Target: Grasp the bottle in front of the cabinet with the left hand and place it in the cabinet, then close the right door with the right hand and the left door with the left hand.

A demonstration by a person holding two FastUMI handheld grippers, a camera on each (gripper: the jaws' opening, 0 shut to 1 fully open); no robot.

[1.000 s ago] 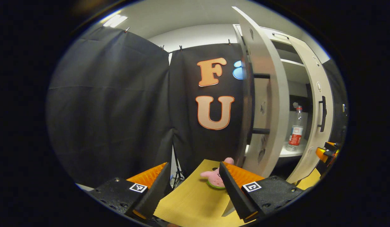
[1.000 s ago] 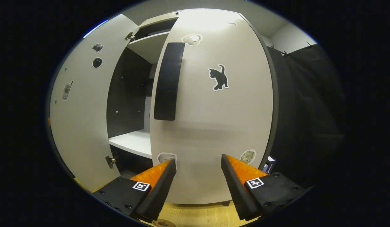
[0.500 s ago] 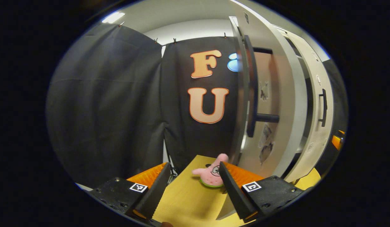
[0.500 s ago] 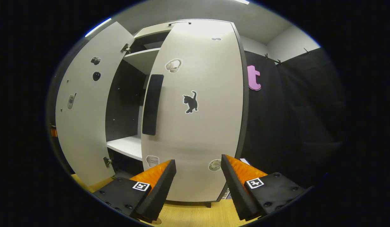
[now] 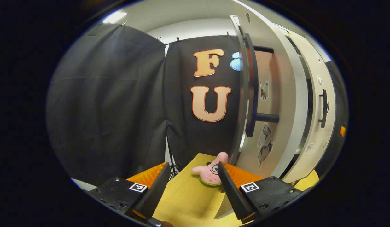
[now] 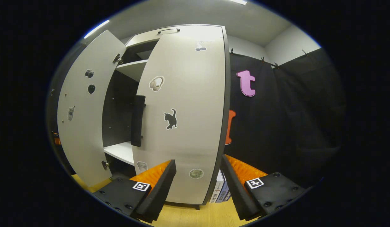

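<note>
Over the last second the right door has been swung from well ajar to nearly shut, and the right gripper has been drawn back from it; its jaws are spread wide and hold nothing, with the door's lower edge seen between them at 12 o'clock. In the right gripper view a dark gap is left between this door's handle and the left door, which stands open at 9 o'clock. In the left gripper view the left door is seen almost edge-on at 2 o'clock, its handle toward the camera, where a second ago more of its face and the shelf behind were shown. The bottle was seen then standing upright on the lower shelf, clear, with a red label; its spot is now hidden behind the doors, so it is judged to be inside the cabinet. The left gripper is held wide open and empty above the table, with a pink plush toy just beyond its fingers at 12 o'clock. The right door step is judged all but done; the left door is judged next, to be pushed shut by the left gripper.
</note>
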